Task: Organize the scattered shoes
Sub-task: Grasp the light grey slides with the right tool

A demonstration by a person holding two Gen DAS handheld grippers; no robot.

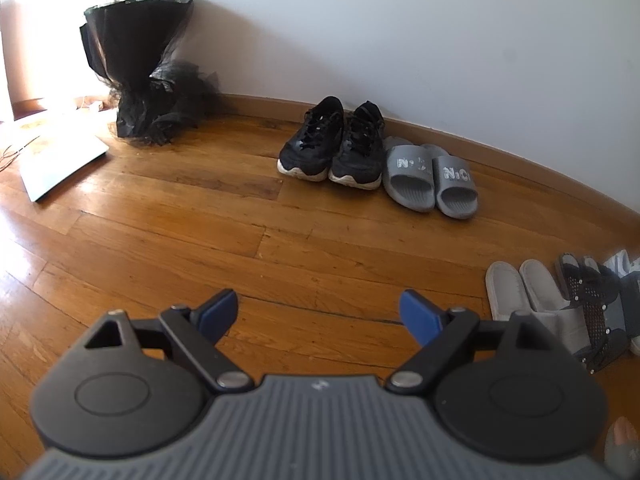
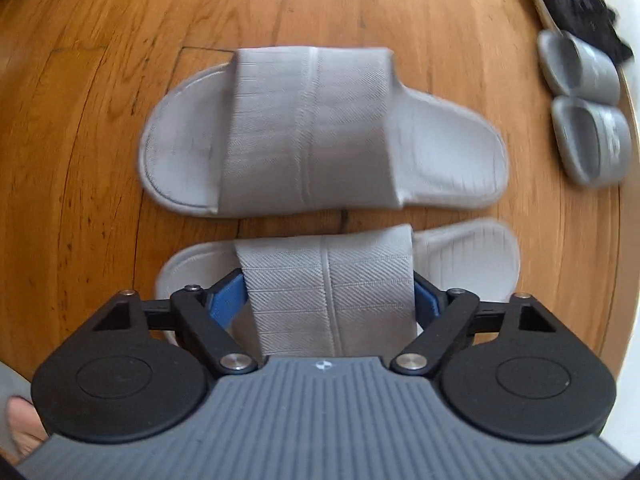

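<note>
R fingers straddle slipper strap.

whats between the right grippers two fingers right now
The strap of the nearer light grey slipper sits between the right gripper fingers, shown in the right wrist view; whether the pads press it cannot be told.

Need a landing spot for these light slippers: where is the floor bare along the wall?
Bare floor lies between the black bouquet and the black sneakers, and in front of the left gripper. Right of the dark grey slides looks free too. Crowded: the lower-right cluster around the black sandal.
</note>
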